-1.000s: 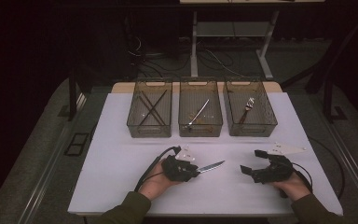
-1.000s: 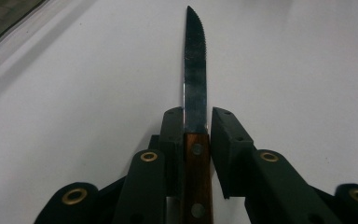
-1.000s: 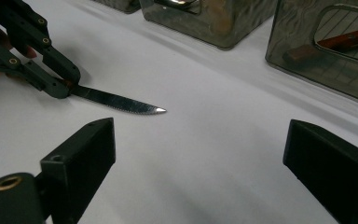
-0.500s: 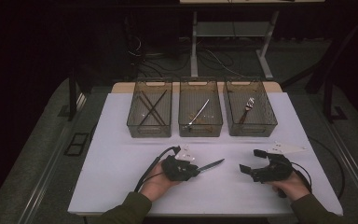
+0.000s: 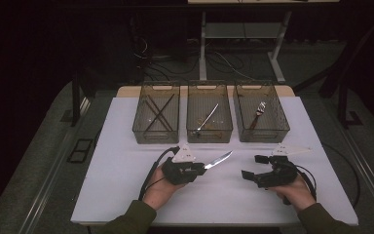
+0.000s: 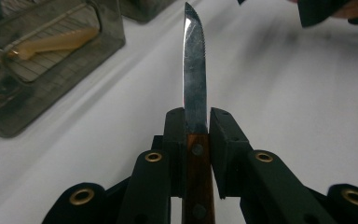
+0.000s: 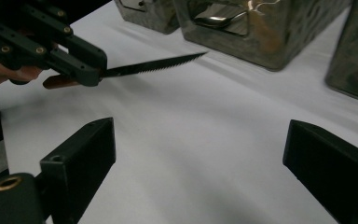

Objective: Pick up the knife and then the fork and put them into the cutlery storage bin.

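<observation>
White board covers the table [image 5: 126, 180], set in a dark room with cables on the floor behind it, and three clear bins stand in a row along its far side. Toward the near edge, the left gripper [image 5: 202, 167] pinches a knife [image 5: 217, 160], its jaws pressed against the brown wooden handle just where the handle meets the steel. From the left gripper view, the knife [image 6: 195, 93] stands straight up between the two black pads [image 6: 175, 135], edge-on, with the rivets of the handle showing below the grip and the whole blade free beyond the fingertips. In the high view the blade slants away from that gripper toward the middle bin [image 5: 209, 119], its tip well short of the bin's wall and raised off the white surface. The right gripper [image 5: 254, 166] rests near the table's right side with its jaws spread wide and nothing between them; its own view shows bare white surface in the gap between the two pads [image 7: 93, 149]. Farther off in that view, the knife [image 7: 154, 66] shows a serrated edge, pointing toward the bins. The left bin [image 5: 156, 119] holds crossed dark sticks, the middle bin a slim metal utensil, and the right bin [image 5: 260, 117] a fork.
</observation>
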